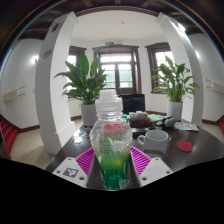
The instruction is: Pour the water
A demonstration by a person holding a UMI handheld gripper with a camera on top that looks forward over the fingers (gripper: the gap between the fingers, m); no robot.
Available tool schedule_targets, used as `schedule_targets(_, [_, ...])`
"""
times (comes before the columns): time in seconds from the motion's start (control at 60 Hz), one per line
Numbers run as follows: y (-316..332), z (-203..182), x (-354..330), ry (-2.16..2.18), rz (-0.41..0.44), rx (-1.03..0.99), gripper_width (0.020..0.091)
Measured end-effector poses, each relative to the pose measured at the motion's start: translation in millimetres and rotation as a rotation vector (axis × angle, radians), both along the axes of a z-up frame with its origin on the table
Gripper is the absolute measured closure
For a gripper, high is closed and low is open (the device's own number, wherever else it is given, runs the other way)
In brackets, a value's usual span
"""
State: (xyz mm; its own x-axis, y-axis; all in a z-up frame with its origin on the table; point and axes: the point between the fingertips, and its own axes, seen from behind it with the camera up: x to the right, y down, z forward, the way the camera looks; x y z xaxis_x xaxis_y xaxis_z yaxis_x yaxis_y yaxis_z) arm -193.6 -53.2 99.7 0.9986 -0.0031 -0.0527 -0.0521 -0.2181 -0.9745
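Gripper view: clear plastic bottle (110, 140) with green liquid low inside, upright between the fingers, pink pads (86, 160) pressing its sides left and right. Fingers pinching the bottle, gripper (111, 163) closed on it, held just above the near edge of the dark table (200, 150). Just beyond and right, a white cup (157, 140), likely the pour target; farther back a tea tray with small vessels (150, 120), a red item (185, 146) far right. Two leafy potted plants (85, 85) against the far wall, flanking a window.

Judged risks: thin bottle walls buckling under the squeeze and slipping; tilting too fast, sending liquid past the small cup onto the table; cap state unclear, so nothing pouring if still sealed.
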Motion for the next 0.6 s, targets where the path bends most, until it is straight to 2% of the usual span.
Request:
schedule_targets(0.017, [0,0,1,-0.014,-0.004,0.002,0.0583])
schedule_targets(0.1, [1,2,-1,-0.030,0.014,0.040,0.0623])
schedule_targets(0.183, [4,3,-1,-0.029,0.020,0.083,0.0717])
schedule_targets(0.233, [4,5,-2,-0.026,0.025,0.101,0.0726])
schedule_targets(0.25, [4,5,-2,-0.023,0.027,0.106,0.0764])
schedule_targets(0.483, [9,3,-1,-0.009,0.039,0.092,0.0769])
schedule_targets(0.6, [26,19,-1,0.222,0.008,0.080,0.0771])
